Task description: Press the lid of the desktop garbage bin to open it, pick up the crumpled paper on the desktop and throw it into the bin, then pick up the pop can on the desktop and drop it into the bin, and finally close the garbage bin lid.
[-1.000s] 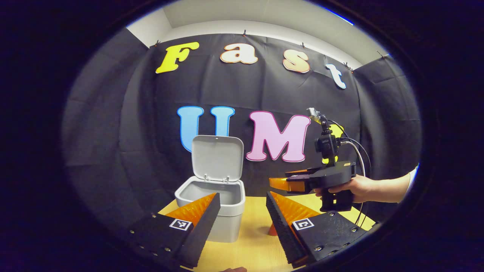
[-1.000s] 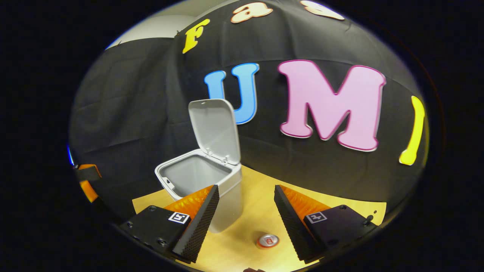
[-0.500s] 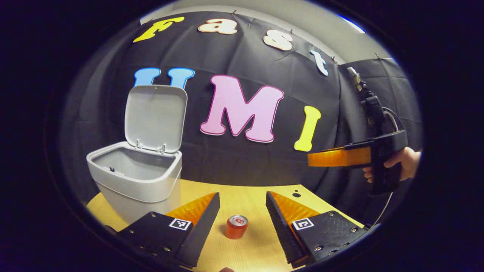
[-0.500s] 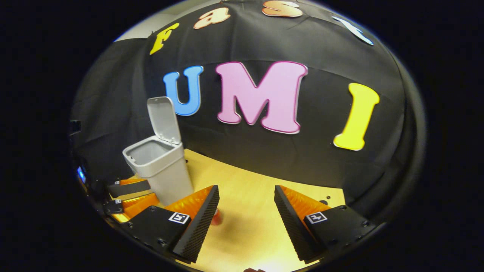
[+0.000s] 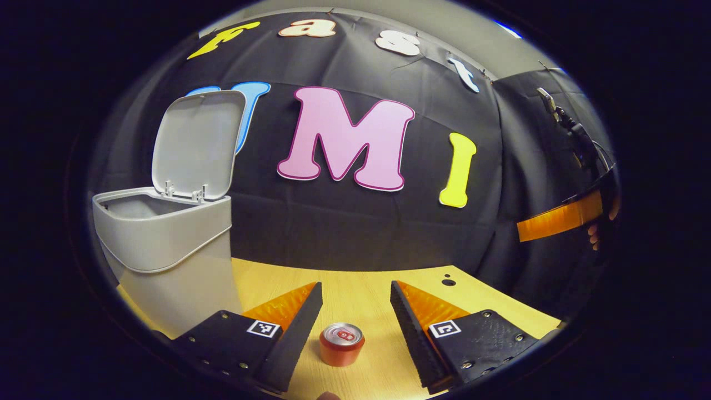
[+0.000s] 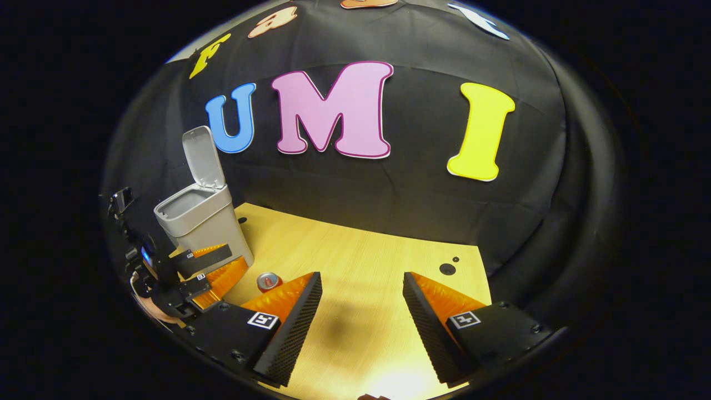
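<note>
On the wooden table (image 5: 361, 289), in the left gripper view, a red pop can (image 5: 341, 344) stands upright between the two fingers of the left gripper (image 5: 355, 303). Its jaws are spread wide apart, one on each side of the can and touching nothing; the can sits low in the gap, nearer the left finger than the right. To the left of the can stands the grey garbage bin (image 5: 166, 244), its lid (image 5: 197, 144) swung up and back on the rear hinge so that the mouth is uncovered. At the far right edge of this view the other gripper's finger juts in sideways, with part of a hand (image 5: 597, 233) behind it, well apart from the can.

In the right gripper view, the right gripper (image 6: 359, 303) hangs over a bare stretch of table (image 6: 355, 266), jaws likewise held wide apart with nothing between them. The bin (image 6: 203, 222) stands far to the left with its lid (image 6: 203, 158) raised. Just in front of the bin, the can (image 6: 269, 281) peeks out beside the right gripper's left finger, and the left gripper (image 6: 208, 272) reaches in low from the left edge toward it.
</note>
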The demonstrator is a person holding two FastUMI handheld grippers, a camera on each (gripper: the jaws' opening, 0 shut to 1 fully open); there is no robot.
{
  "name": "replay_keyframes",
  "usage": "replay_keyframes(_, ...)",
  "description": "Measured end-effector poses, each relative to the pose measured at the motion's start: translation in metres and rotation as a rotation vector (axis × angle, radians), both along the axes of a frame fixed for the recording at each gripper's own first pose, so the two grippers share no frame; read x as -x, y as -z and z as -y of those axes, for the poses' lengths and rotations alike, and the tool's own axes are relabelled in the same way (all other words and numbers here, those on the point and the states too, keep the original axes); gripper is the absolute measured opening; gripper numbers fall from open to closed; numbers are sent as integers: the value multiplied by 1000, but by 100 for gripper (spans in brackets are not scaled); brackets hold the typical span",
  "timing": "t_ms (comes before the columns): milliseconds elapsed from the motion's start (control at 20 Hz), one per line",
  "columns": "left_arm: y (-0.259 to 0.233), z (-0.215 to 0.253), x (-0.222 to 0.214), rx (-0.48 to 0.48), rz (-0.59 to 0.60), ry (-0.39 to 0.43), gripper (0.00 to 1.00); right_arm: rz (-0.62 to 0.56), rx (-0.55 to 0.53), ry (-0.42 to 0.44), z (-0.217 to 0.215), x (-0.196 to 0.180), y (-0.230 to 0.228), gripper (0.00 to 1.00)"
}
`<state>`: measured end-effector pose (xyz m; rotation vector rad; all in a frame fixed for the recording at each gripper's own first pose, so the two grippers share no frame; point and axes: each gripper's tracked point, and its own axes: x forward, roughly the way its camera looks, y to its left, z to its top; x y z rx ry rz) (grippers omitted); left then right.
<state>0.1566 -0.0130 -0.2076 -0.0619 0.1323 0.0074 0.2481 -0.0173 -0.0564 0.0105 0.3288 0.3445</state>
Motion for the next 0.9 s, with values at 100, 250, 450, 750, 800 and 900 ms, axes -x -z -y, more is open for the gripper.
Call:
replay_keyframes(100,17,3,-6,-20,-26,3,82,-10,-1,1,0,-6,6,95)
replay_keyframes(250,39,-3,-20,-24,-49,-16,82,-25,-14,-5,-1,-9,9,95)
replay_keyframes(450,64,-6,-33,4,-88,-33,83,-39,-10,-15,-7,-22,16,95)
replay_keyframes(750,94,-12,-43,-24,-153,-29,83,-75,-11,-5,-4,-28,31,95)
replay_keyframes(800,98,-12,-43,-27,-164,-30,83,-79,-15,-2,-4,-29,32,95)
replay_keyframes(900,107,-11,-44,-19,-185,-22,83,-83,-20,1,-5,-30,33,95)
